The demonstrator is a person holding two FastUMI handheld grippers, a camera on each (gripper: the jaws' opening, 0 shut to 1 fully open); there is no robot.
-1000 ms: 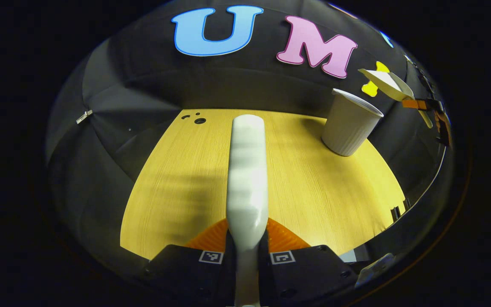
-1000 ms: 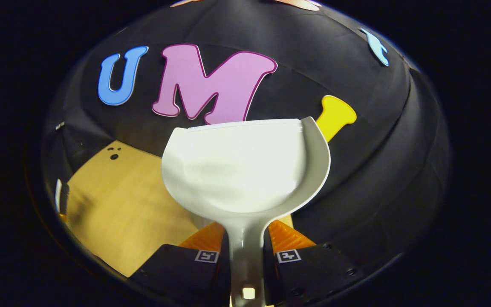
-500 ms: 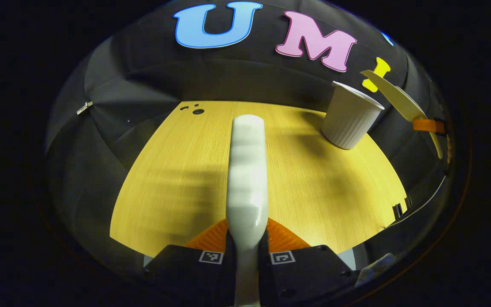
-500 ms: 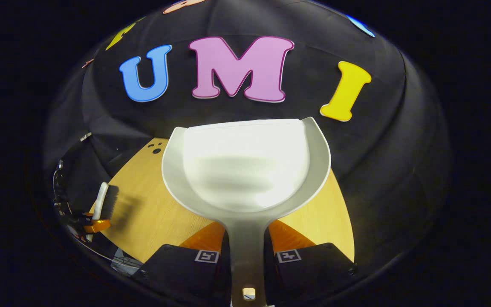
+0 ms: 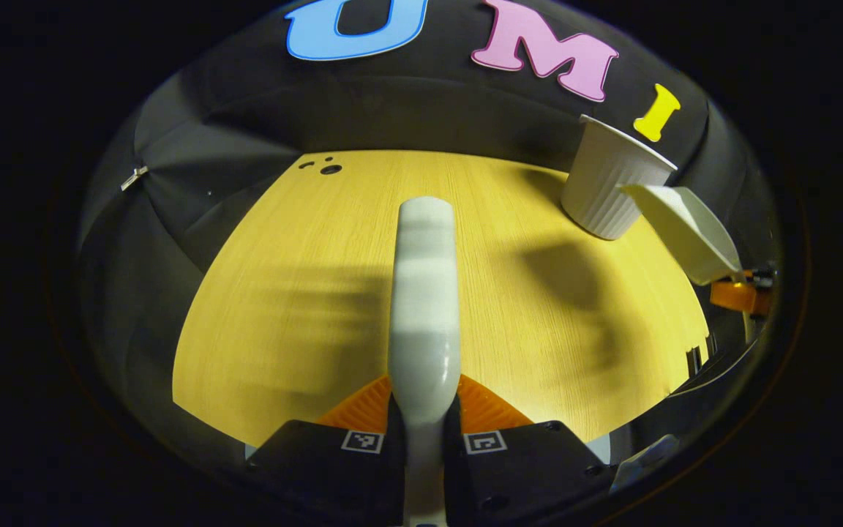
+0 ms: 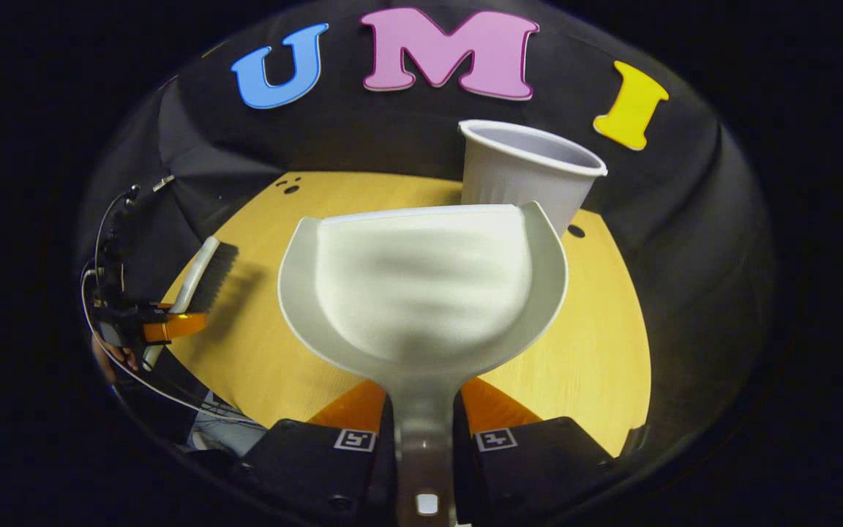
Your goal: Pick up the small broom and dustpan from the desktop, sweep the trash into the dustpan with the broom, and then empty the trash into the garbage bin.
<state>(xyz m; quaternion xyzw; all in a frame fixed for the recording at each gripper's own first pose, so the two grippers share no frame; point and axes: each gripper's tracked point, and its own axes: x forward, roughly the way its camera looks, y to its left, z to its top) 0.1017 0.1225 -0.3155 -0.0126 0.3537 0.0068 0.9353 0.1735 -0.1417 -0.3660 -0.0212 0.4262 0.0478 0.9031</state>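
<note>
Wood-grain yellow tabletop (image 5: 509, 307) spread smooth and bare under both tools, with a few small dark holes near its far edge. In the left gripper view, the left claw (image 5: 423, 410) was clamped on the broom (image 5: 423, 293), both fingers pressing its pale, rounded plastic handle; the broom's long axis ran straight away from the camera, over the tabletop toward the far wall. To the right stood a white ribbed bin (image 5: 608, 187), cup-shaped and upright near the tabletop's far right edge. Just beside it hung the dustpan (image 5: 685, 227), seen edge-on, partly overlapping the bin's lower side.

In the right gripper view, the broom (image 6: 205, 274) showed at the left with its dark bristles facing the tabletop (image 6: 597, 329), held by the left claw (image 6: 165, 326) with cables trailing behind it. In the middle, the right claw (image 6: 425, 432) was closed on the dustpan's flat grey handle. The dustpan (image 6: 421, 285) was a smooth white scoop with raised sides, its open lip pointing away toward the bin (image 6: 524, 179), which rose behind it, mouth open upward. The pan hid the bin's base.
</note>
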